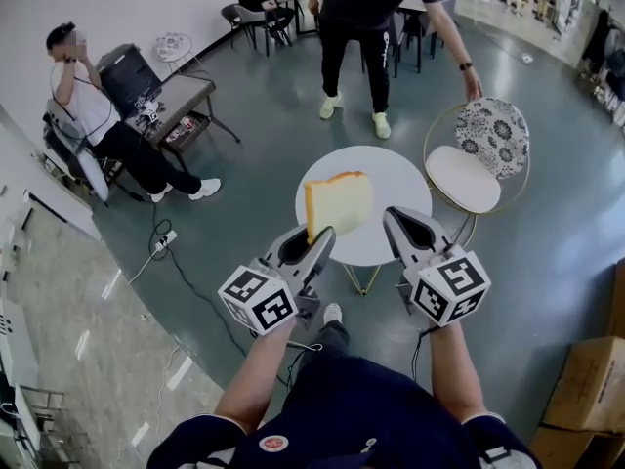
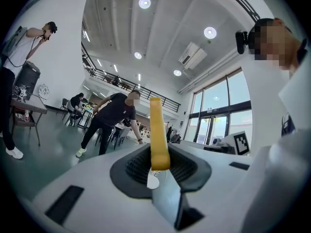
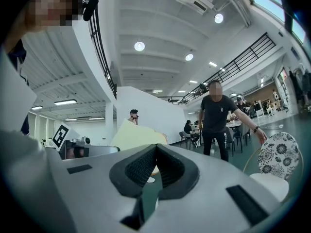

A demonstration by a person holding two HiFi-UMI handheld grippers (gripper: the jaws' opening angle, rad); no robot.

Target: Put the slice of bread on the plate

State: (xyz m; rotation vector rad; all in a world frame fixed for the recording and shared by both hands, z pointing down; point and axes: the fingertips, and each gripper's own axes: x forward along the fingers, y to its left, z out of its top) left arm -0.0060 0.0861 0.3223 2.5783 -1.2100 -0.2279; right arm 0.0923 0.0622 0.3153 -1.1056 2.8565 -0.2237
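Observation:
A slice of bread (image 1: 339, 204), pale yellow with a darker crust, stands on edge in my left gripper (image 1: 322, 234), which is shut on its lower edge. In the left gripper view the bread (image 2: 158, 135) rises edge-on from between the pads of that gripper (image 2: 158, 166). My right gripper (image 1: 394, 215) is held level beside it on the right, jaws together with nothing between them. From the right gripper view the bread (image 3: 133, 136) shows broadside past that gripper (image 3: 156, 147). Both grippers hover above a small round white table (image 1: 391, 179); the bread hides part of its top.
A chair (image 1: 479, 164) with a white seat and patterned back stands right of the table. A person in black (image 1: 366, 27) stands beyond the table, one hand on the chair. A seated person (image 1: 93, 106) and a low desk (image 1: 176, 101) are far left. Cardboard boxes (image 1: 591, 389) sit at right.

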